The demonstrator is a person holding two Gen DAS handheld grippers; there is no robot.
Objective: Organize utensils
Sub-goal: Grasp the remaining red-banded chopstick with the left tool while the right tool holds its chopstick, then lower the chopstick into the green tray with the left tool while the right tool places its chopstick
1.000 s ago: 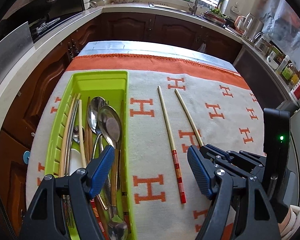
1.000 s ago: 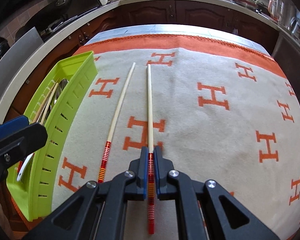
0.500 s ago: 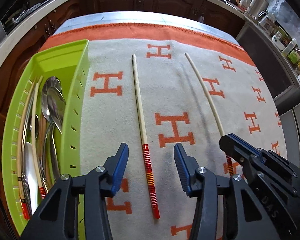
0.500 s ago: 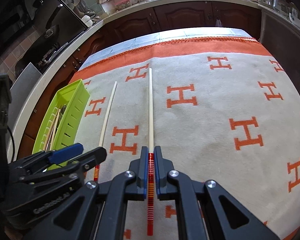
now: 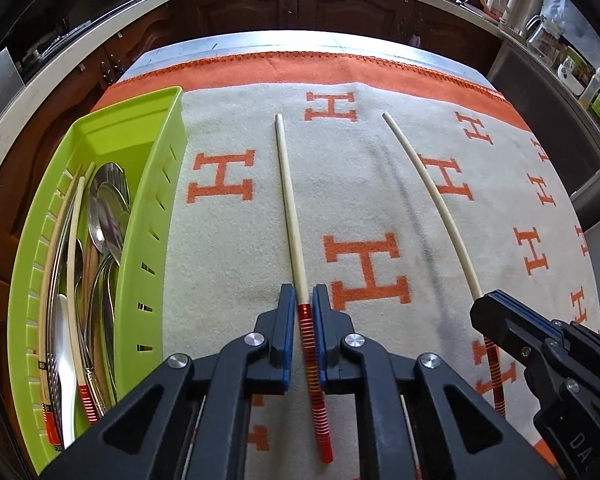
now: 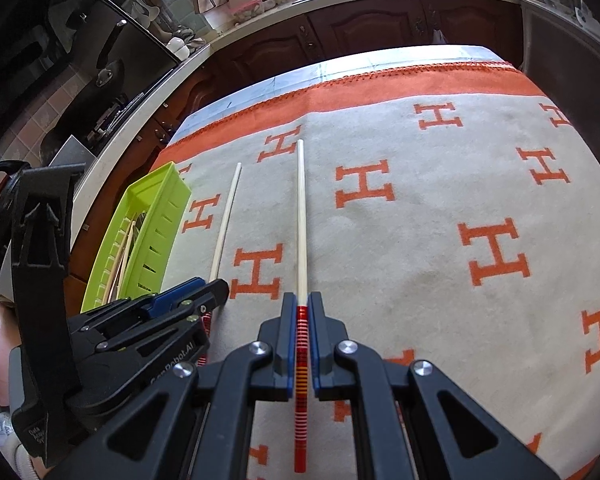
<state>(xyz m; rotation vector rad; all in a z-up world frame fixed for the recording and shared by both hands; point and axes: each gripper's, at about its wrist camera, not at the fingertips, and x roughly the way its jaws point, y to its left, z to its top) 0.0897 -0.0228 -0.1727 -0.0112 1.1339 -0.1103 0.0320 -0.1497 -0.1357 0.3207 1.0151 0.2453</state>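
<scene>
Two pale chopsticks with red-striped ends point away from me over the orange-and-cream H-pattern cloth. My left gripper [image 5: 303,308] has its jaws closing tight on the striped end of the left chopstick [image 5: 290,208], and the blue pads press on it. My right gripper [image 6: 301,308] is shut on the striped end of the right chopstick [image 6: 301,220]. That one hangs slightly above the cloth and casts a shadow. The green utensil tray [image 5: 156,184] stands at the left, with spoons [image 5: 108,208] and more chopsticks in it.
The cloth [image 5: 380,168] covers a table ringed by dark wood cabinets and a pale counter [image 5: 80,64]. Jars and kettles stand on the counter at the far right. In the right wrist view the left gripper [image 6: 208,292] sits close beside my right one, near the tray [image 6: 160,216].
The left gripper came from above the tray across to the left chopstick, sank onto it and shut on its striped end. The right gripper kept its chopstick and raised it slightly.
</scene>
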